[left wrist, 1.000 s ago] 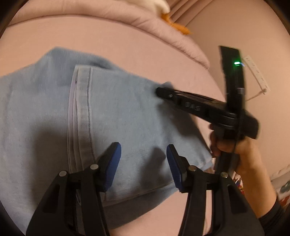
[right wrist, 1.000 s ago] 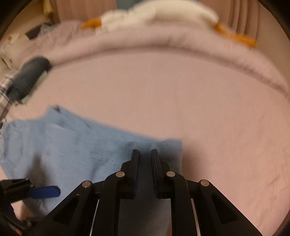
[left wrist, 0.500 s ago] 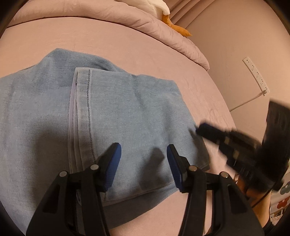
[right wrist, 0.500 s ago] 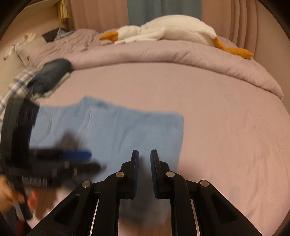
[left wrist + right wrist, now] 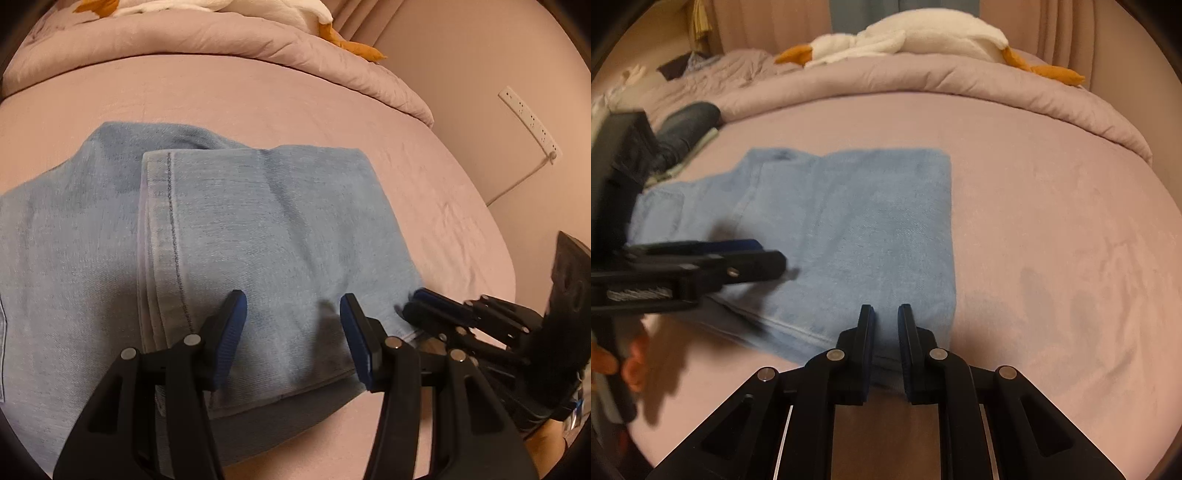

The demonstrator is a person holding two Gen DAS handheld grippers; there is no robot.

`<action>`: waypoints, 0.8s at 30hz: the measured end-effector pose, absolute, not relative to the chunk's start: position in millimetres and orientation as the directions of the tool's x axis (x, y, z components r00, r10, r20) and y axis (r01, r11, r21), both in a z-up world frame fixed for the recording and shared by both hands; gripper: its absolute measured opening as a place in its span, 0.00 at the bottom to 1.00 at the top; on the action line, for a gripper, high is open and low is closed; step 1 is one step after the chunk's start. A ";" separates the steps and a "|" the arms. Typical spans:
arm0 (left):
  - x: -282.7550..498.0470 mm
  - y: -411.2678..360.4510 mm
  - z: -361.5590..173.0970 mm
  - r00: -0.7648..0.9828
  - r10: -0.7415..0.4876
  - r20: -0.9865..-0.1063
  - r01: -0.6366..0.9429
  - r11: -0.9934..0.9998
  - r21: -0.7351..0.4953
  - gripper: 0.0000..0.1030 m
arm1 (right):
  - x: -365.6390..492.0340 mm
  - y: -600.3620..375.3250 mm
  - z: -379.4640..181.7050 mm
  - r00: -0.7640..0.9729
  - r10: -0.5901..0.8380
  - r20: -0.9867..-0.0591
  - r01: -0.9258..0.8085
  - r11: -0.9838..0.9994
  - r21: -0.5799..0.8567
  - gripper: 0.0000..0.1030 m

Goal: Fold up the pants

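Light blue jeans (image 5: 280, 229) lie folded on the pink bed sheet (image 5: 229, 99), a hemmed leg end (image 5: 162, 236) lying across the top layer. My left gripper (image 5: 293, 306) hovers open just above the near part of the fold, nothing between its blue pads; in the right wrist view the left gripper (image 5: 768, 258) is blurred over the jeans (image 5: 871, 221). My right gripper (image 5: 885, 314) sits at the near right corner of the fold, its jaws almost together and empty. From the left wrist view, the right gripper (image 5: 417, 299) has its tip at that corner.
A rolled pink duvet (image 5: 960, 85) with a white goose plush (image 5: 923, 33) runs along the far side of the bed. Dark folded clothes (image 5: 687, 125) lie at the far left. A power strip (image 5: 528, 122) hangs on the wall to the right.
My right gripper has swung from above the jeans' far right edge down to their near right corner, and its view has pulled back. The left gripper has stayed in place, still open.
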State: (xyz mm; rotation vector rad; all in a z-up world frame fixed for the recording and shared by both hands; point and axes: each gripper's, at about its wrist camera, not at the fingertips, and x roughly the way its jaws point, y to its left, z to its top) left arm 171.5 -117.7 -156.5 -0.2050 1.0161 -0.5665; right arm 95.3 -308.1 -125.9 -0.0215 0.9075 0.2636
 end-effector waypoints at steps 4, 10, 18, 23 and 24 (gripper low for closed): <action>171.5 -120.3 -157.4 0.404 -0.525 -0.749 0.359 0.844 -0.398 0.52 | 95.7 -306.8 -137.8 0.574 0.227 -0.787 -0.257 0.962 0.090 0.14; 171.1 -123.9 -159.2 0.413 -0.512 -0.753 0.386 0.847 -0.365 0.53 | 112.2 -312.4 -102.1 0.579 0.302 -0.758 -0.245 0.950 0.191 0.14; 170.0 -134.1 -160.5 0.432 -0.472 -0.769 0.419 0.860 -0.293 0.55 | 161.4 -294.4 -118.2 0.609 0.230 -0.760 -0.191 0.971 0.141 0.15; 171.5 -135.2 -161.6 0.435 -0.471 -0.768 0.425 0.859 -0.286 0.56 | 173.1 -288.3 -131.4 0.542 0.199 -0.816 -0.216 0.972 0.094 0.15; 171.1 -135.7 -161.7 0.435 -0.470 -0.768 0.427 0.859 -0.283 0.56 | 173.8 -290.9 -127.2 0.533 0.211 -0.820 -0.209 0.971 0.114 0.15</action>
